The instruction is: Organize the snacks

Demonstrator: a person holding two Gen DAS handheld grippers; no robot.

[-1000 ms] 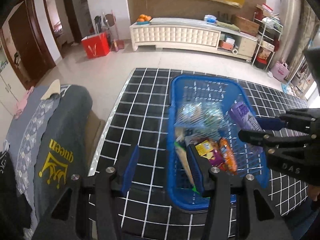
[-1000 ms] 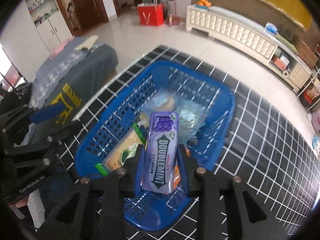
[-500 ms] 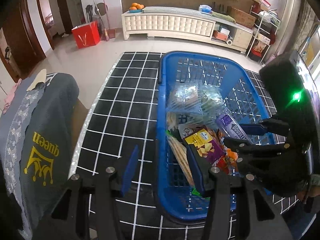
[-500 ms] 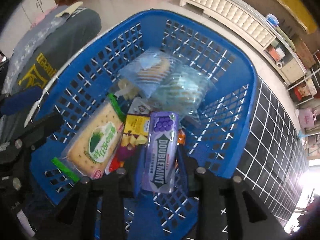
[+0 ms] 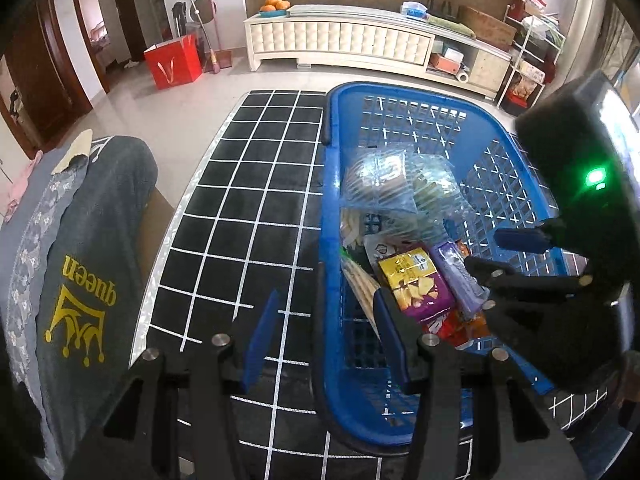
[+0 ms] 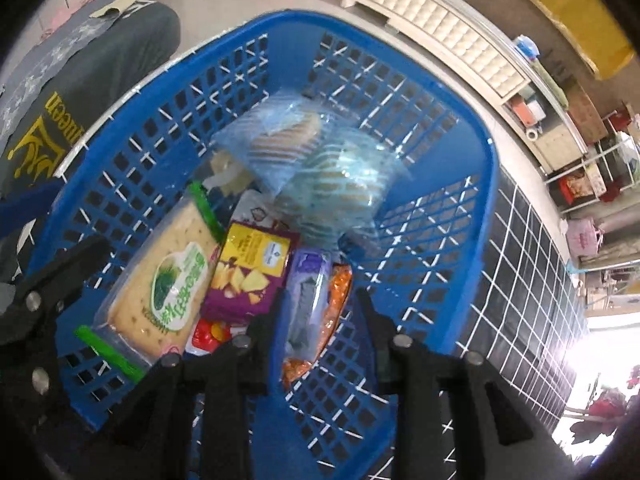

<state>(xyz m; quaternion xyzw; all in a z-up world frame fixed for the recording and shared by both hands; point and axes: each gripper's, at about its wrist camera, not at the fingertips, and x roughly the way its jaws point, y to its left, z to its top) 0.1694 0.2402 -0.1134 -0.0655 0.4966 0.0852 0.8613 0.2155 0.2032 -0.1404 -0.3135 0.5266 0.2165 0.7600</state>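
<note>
Since half a second ago: right gripper [image 6: 320,308] spread apart, purple gum pack [image 6: 306,300] released and now lying loose among snacks in blue basket [image 6: 460,208], tilted against orange packet [image 6: 336,300]. Right gripper wide, holding nothing, fingers on either side of gum pack, inside near end of basket. Left gripper [image 5: 324,344] wide, empty, straddling left wall of basket [image 5: 332,320], one finger inside, one outside above black grid-patterned counter [image 5: 248,208]. Also in basket: cracker pack [image 6: 164,280] with green label, yellow-purple chip bag [image 6: 248,272], two clear blue-striped pastry bags [image 6: 316,160]. Grey garment [image 5: 84,280] with yellow crown print left of counter.
</note>
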